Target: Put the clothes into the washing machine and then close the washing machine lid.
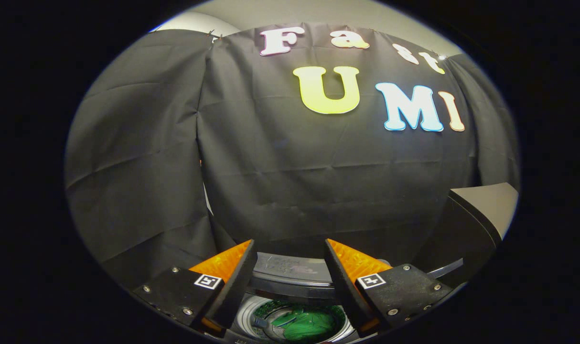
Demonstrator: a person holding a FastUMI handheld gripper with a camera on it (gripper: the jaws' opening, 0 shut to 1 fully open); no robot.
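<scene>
My gripper (290, 248) hangs above the washing machine, its two fingers spread apart with nothing between them. Below and between the fingers I look down into the machine's round drum (244, 315), where a green garment (309, 324) lies at the bottom. The grey back panel of the washing machine (290, 268) runs just ahead of the fingertips. The raised lid (481, 215) stands tilted up to the right of the right finger, its dark underside facing me.
The black cloth wall (290, 167) hangs close behind the machine and folds round on the left. A pale wall shows above the cloth.
</scene>
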